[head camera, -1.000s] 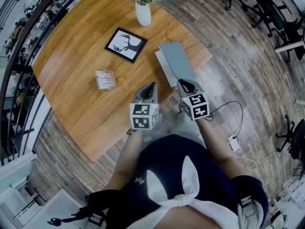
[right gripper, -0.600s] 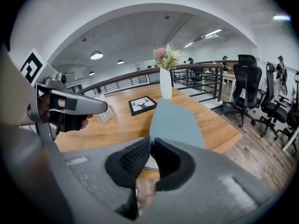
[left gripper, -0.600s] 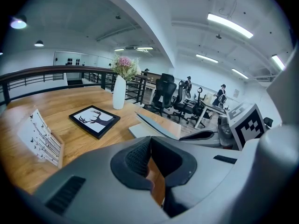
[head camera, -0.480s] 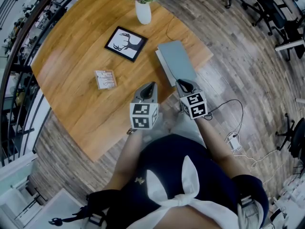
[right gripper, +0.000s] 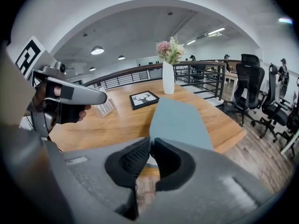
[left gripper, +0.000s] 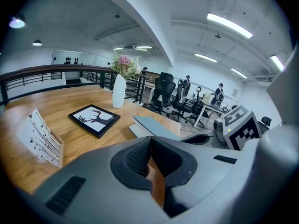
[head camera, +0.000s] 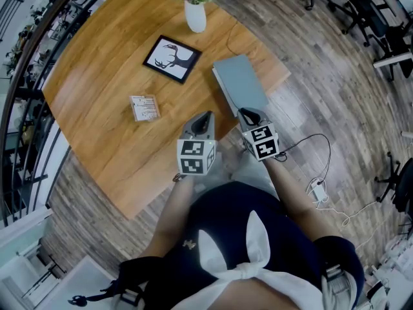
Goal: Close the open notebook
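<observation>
the notebook (head camera: 240, 82) lies at the table's (head camera: 103, 76) right edge, cover slightly raised. the right gripper (head camera: 248, 114), jaws nearly together, seems to pinch the cover's near edge. a pull toward the person could drag the notebook off. the left gripper (head camera: 206, 116) is closed and empty.

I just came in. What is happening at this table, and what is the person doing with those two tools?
A person stands at a wooden table, holding a gripper in each hand. The right gripper appears to pinch the near edge of the grey-blue notebook, whose cover lies low over the pages, almost closed. The left gripper hovers beside it, shut and empty. A framed deer picture, a vase of flowers and a small card stand sit untouched further back.
</observation>
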Demonstrator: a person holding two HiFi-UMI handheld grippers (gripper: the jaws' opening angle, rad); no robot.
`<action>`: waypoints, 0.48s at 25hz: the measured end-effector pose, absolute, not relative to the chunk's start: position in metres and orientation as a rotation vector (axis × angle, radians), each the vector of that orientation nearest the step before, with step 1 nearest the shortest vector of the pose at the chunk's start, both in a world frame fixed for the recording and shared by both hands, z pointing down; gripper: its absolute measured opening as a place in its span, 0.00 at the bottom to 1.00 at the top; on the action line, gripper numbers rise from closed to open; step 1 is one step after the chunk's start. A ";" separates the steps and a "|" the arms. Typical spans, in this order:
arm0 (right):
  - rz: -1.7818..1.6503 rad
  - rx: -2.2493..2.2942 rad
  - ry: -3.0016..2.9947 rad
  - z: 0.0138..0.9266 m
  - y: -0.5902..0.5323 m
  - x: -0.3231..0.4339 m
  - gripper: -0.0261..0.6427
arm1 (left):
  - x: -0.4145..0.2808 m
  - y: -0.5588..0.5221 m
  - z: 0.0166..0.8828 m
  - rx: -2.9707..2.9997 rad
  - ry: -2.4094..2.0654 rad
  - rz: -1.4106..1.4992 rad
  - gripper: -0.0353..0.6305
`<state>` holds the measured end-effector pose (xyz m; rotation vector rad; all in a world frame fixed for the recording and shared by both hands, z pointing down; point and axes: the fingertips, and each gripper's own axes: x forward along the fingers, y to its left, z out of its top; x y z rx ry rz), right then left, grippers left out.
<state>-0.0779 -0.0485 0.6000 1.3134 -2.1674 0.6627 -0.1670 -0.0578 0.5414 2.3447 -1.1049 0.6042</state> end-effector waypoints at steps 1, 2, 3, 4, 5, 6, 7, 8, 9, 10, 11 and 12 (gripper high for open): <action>0.660 1.310 -2.164 0.601 -0.048 -0.078 0.08 | -0.167 -0.058 0.541 2.345 -1.104 0.605 0.08; 0.657 1.307 -2.161 0.602 -0.048 -0.079 0.08 | -0.167 -0.058 0.541 2.346 -1.103 0.604 0.08; 0.654 1.305 -2.157 0.604 -0.048 -0.080 0.08 | -0.168 -0.058 0.541 2.347 -1.103 0.604 0.08; 0.651 1.302 -2.153 0.606 -0.048 -0.080 0.08 | -0.168 -0.058 0.542 2.346 -1.102 0.604 0.08; 0.648 1.299 -2.150 0.608 -0.047 -0.081 0.08 | -0.169 -0.058 0.543 2.345 -1.102 0.605 0.08; 0.645 1.295 -2.147 0.610 -0.047 -0.082 0.08 | -0.170 -0.058 0.544 2.344 -1.101 0.606 0.08; 0.643 1.291 -2.144 0.612 -0.047 -0.083 0.08 | -0.170 -0.058 0.545 2.342 -1.101 0.608 0.08; 0.644 1.286 -2.141 0.613 -0.048 -0.084 0.08 | -0.171 -0.058 0.545 2.340 -1.100 0.610 0.08; 0.647 1.283 -2.138 0.615 -0.048 -0.084 0.08 | -0.171 -0.058 0.545 2.338 -1.100 0.613 0.08; 0.654 1.280 -2.135 0.617 -0.048 -0.085 0.08 | -0.172 -0.058 0.546 2.336 -1.100 0.615 0.08; 0.661 1.278 -2.132 0.619 -0.048 -0.085 0.08 | -0.172 -0.058 0.546 2.336 -1.099 0.615 0.08; 0.666 1.275 -2.129 0.621 -0.048 -0.086 0.09 | -0.173 -0.059 0.547 2.336 -1.098 0.614 0.08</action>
